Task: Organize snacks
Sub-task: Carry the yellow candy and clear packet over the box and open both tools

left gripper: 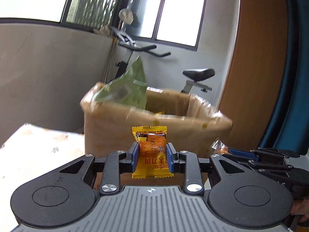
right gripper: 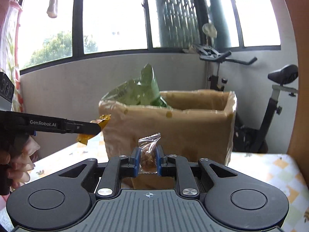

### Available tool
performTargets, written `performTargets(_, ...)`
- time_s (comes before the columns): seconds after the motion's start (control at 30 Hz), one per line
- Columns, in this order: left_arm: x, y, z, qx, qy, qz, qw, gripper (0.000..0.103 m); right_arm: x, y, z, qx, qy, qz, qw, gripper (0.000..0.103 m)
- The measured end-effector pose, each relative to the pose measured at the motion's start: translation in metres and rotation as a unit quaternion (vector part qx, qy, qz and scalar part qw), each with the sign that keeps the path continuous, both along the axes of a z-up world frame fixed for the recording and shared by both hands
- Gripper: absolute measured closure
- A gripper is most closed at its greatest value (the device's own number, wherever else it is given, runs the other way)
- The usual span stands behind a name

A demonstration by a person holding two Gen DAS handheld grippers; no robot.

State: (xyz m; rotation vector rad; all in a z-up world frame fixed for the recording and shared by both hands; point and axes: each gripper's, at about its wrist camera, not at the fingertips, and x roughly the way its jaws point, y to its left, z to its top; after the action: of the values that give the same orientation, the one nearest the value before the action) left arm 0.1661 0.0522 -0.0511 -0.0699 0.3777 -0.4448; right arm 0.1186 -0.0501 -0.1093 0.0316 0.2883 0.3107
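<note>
A yellow snack packet (left gripper: pixel 152 154) is gripped between the blue pads of the left claw (left gripper: pixel 152 157), held in the air in front of a cardboard box (left gripper: pixel 154 131). A small clear packet (right gripper: pixel 148 153) of brown pieces is clamped in the right claw (right gripper: pixel 147 159), also in front of the box. The box stands on a bench (right gripper: pixel 270 166) covered with a patterned cloth. A green bag (right gripper: pixel 139 92) sticks up out of the box's left corner. An exercise bike (right gripper: pixel 270 89) is seen behind, under the windows.

open box top (right gripper: pixel 193 104) mostly free, green bag (right gripper: pixel 141 90) filling its left corner, bare table (right gripper: pixel 270 166) right
</note>
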Motion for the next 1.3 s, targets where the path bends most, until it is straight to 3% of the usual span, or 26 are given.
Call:
performTargets(0.13, 0.012, -0.017, 0.023, 0.001, -0.033, -0.015, 0.9993, 0.072, 0.019, -0.012, 0.031, -0.011, -0.022, -0.011, 1.0, 0.087)
performTargets(0.27, 0.035, -0.035, 0.038, 0.009, -0.046, -0.02, 0.9987, 0.072, 0.054, -0.026, 0.047, -0.028, -0.004, -0.047, 0.998, 0.087)
performTargets(0.6, 0.087, -0.054, 0.037, 0.045, 0.0, -0.012, 0.9989, 0.072, 0.134, -0.03, 0.028, -0.029, 0.092, -0.085, 0.992, 0.087)
performTargets(1.07, 0.109, -0.05, 0.016, 0.07, 0.053, -0.011, 0.9961, 0.07, 0.141, -0.03, 0.015, -0.036, 0.11, -0.099, 0.988, 0.086)
performTargets(1.13, 0.108, -0.049, 0.016, 0.073, 0.053, -0.01, 0.9959, 0.067, 0.14, -0.03, 0.015, -0.037, 0.11, -0.1, 0.988, 0.086)
performTargets(1.2, 0.108, -0.048, 0.017, 0.074, 0.053, -0.006, 0.9958, 0.055, 0.14, -0.03, 0.015, -0.037, 0.111, -0.103, 0.988, 0.084)
performTargets(1.3, 0.108, -0.045, 0.018, 0.073, 0.052, -0.004, 0.996, 0.045, 0.139, -0.03, 0.015, -0.036, 0.112, -0.107, 0.987, 0.082)
